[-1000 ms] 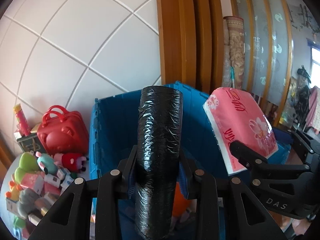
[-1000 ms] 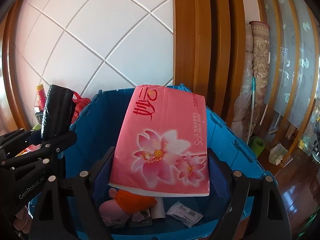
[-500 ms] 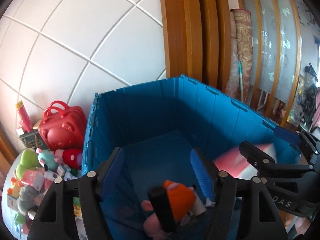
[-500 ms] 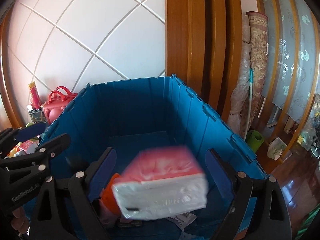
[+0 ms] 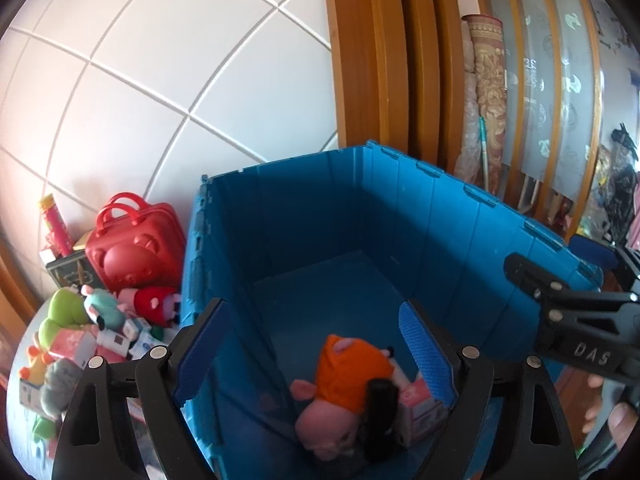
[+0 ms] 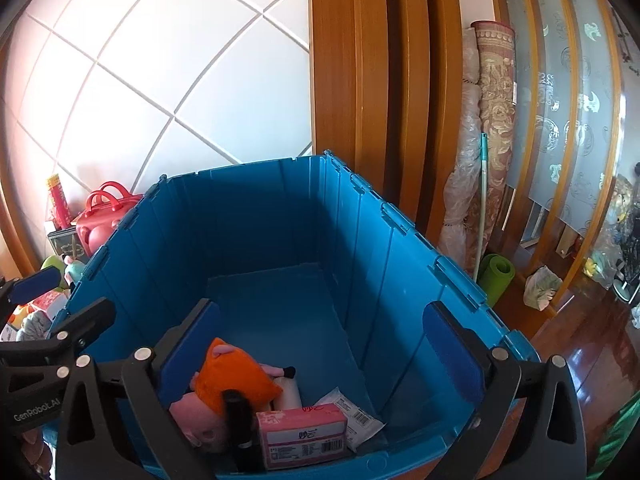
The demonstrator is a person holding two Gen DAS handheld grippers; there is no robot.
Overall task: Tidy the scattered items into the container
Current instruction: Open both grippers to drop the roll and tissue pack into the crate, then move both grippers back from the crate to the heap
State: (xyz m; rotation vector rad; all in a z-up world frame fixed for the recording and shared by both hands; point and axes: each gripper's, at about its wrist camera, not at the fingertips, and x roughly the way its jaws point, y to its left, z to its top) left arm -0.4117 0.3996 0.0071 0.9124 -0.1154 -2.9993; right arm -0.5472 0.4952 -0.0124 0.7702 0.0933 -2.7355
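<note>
The blue crate (image 5: 320, 208) (image 6: 260, 208) stands open below both grippers. On its floor, at the near end, lie a black wrapped roll (image 5: 380, 412) (image 6: 238, 420), a pink tissue pack (image 5: 420, 408) (image 6: 304, 436) and a pig plush in orange (image 5: 348, 380) (image 6: 232, 380). My left gripper (image 5: 310, 312) hangs above the crate with its jaws opening and nothing between them. My right gripper (image 6: 322, 312) hangs beside it, jaws also opening and empty.
Left of the crate is a heap of loose things: a red toy suitcase (image 5: 132, 252), plush toys and small boxes (image 5: 80, 340). A white packet (image 6: 356, 412) lies in the crate. A rolled rug (image 6: 492, 120) and green mat roll (image 6: 496, 276) stand to the right by the wooden frame.
The black roll left my left gripper and dropped into the crate. The pink tissue pack fell out of my right gripper and landed beside it. Both pairs of jaws widened.
</note>
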